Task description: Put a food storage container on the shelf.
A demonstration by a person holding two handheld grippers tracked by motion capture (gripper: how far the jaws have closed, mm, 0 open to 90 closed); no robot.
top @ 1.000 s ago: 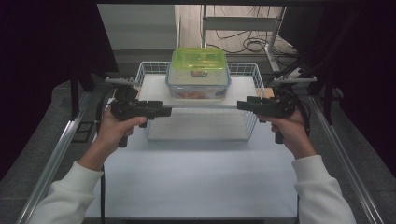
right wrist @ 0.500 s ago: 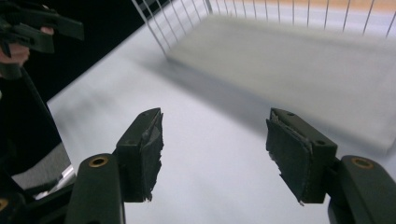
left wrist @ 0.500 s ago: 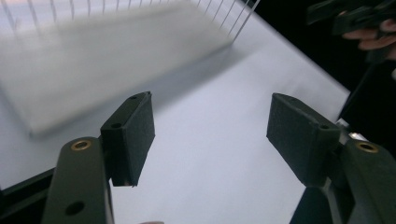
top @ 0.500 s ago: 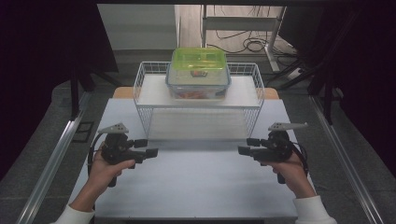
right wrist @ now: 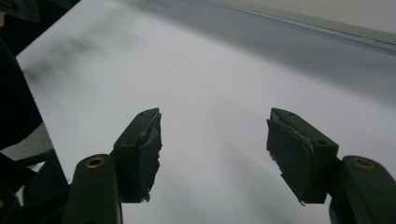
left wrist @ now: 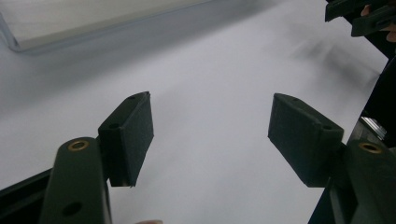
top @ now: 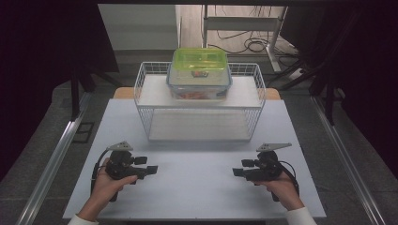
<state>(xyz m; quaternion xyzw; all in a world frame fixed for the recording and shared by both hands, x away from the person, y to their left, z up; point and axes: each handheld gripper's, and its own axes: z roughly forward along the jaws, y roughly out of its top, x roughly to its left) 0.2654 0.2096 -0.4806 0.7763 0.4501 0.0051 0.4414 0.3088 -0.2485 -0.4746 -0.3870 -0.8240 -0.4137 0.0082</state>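
Observation:
A clear food box with a green lid (top: pixel 199 74) stands on top of a white wire rack (top: pixel 155 93) at the back of the white table (top: pixel 197 192). My left gripper (top: pixel 150 169) is held low over the table's front left and points right. Its jaws (left wrist: pixel 210 135) stand wide apart, have just been opening, and have only bare tabletop between them. My right gripper (top: pixel 237 172) is held low at the front right and points left. It is open (right wrist: pixel 215 149) with nothing in it. Both are well apart from the rack and the box.
The rack has a lower shelf (top: pixel 197 125) with nothing on it. Metal rails (top: pixel 51 164) run along both sides of the table. Cables (top: pixel 253 44) lie on the floor behind. Bare tabletop separates the two grippers.
Both hands have come down from beside the rack's top shelf to low over the table front, nearer the person. Box and rack have not moved.

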